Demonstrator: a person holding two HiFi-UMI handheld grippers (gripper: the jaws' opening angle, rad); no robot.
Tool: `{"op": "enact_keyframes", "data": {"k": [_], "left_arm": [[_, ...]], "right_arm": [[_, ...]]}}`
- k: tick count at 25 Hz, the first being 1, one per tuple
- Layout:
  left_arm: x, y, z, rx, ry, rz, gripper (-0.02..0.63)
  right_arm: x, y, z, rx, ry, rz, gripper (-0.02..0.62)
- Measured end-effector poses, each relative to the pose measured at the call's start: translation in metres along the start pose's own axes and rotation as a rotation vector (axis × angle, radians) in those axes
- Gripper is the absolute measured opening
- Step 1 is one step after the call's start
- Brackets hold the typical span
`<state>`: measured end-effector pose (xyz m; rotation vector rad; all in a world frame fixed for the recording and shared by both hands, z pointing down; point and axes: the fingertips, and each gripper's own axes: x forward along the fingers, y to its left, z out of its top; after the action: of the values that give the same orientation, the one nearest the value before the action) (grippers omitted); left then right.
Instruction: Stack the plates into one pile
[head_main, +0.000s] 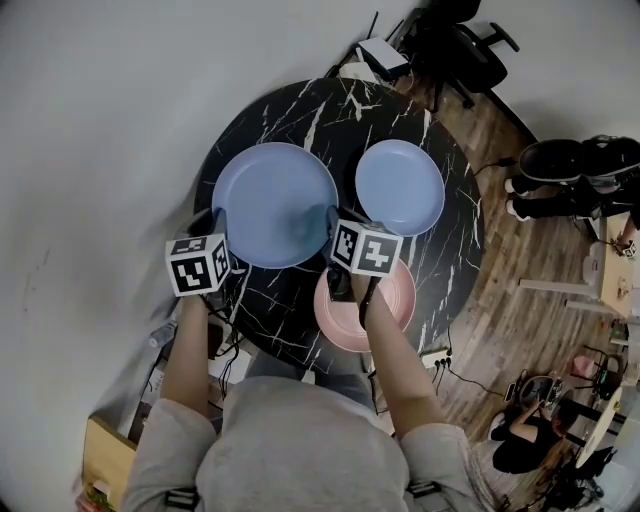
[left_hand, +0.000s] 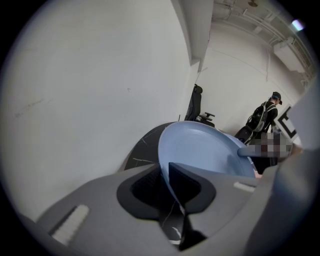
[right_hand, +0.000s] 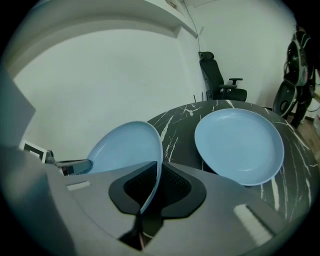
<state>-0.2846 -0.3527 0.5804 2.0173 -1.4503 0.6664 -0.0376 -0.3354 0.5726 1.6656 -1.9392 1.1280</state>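
Note:
A large blue plate (head_main: 272, 203) hangs just above the black marble table (head_main: 450, 262), held by both grippers. My left gripper (head_main: 222, 243) is shut on its left rim, and the rim runs between the jaws of that left gripper (left_hand: 167, 182) in the left gripper view, where the large plate (left_hand: 205, 150) fills the middle. My right gripper (head_main: 333, 240) is shut on the plate's right rim; in the right gripper view the large plate (right_hand: 125, 147) passes edge-on through the right gripper (right_hand: 155, 182). A smaller blue plate (head_main: 400, 186) (right_hand: 239, 145) lies at the table's right. A pink plate (head_main: 385, 310) lies near the front edge, partly under my right forearm.
The round table ends close behind and to the left of the plates, with a pale wall (left_hand: 90, 90) beyond. A black office chair (head_main: 470, 50) (right_hand: 220, 82) stands past the far edge. A person (head_main: 570, 175) is at the right, over wooden floor (head_main: 500, 330).

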Motion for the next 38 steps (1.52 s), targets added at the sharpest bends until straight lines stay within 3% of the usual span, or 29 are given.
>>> {"op": "enact_keyframes", "data": {"k": [17, 27, 38], "left_arm": [[-0.055, -0.125, -0.027, -0.024, -0.013, -0.086, 0.114], [-0.074, -0.193, -0.076, -0.046, 0.014, -0.091, 0.115], [-0.083, -0.231, -0.136, -0.059, 0.082, -0.060, 0.115]], "right_arm": [[-0.125, -0.075, -0.011, 0.004, -0.070, -0.005, 0.031], [-0.170, -0.134, -0.047, 0.011, -0.038, -0.013, 0.031], [-0.187, -0.175, -0.101, 0.011, 0.036, -0.025, 0.029]]}}
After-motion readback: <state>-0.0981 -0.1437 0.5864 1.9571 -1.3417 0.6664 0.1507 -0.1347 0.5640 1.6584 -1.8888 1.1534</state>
